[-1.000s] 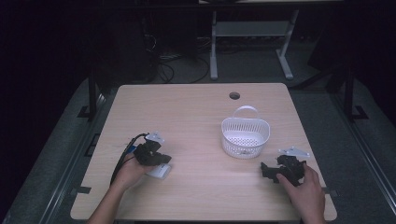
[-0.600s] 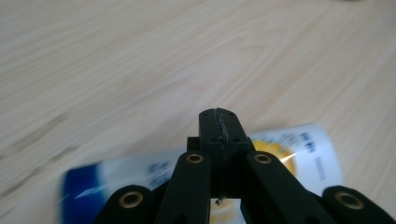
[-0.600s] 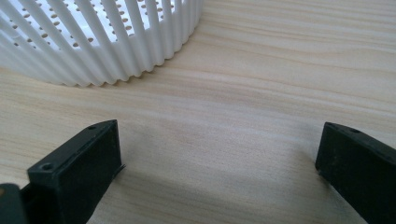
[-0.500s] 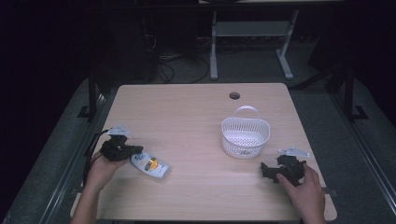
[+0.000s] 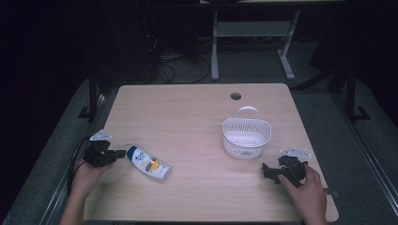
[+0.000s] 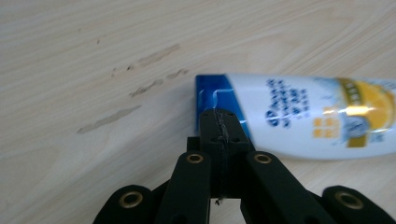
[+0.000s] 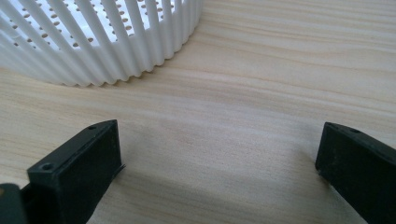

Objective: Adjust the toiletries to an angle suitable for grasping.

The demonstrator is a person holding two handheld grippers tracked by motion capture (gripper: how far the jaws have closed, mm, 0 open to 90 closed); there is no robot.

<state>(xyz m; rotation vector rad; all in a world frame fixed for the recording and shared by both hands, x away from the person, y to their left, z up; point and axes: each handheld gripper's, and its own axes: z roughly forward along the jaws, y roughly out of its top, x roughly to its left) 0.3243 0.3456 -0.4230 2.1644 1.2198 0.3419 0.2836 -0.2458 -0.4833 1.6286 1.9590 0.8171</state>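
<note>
One bottle [image 5: 149, 163], one basket [image 5: 247, 138], two claws.

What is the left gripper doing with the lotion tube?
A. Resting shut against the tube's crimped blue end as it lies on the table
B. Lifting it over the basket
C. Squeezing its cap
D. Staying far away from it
A: the left gripper, jaws pressed together, meets the blue end of the lotion tube lying flat on the table.

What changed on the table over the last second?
The left gripper pulled back from over the bottle toward the table's left edge; its jaws, now shut, sit at the bottle's blue end, which lies on its side in plain view. The right gripper, jaws open, and the white basket stayed put.
</note>
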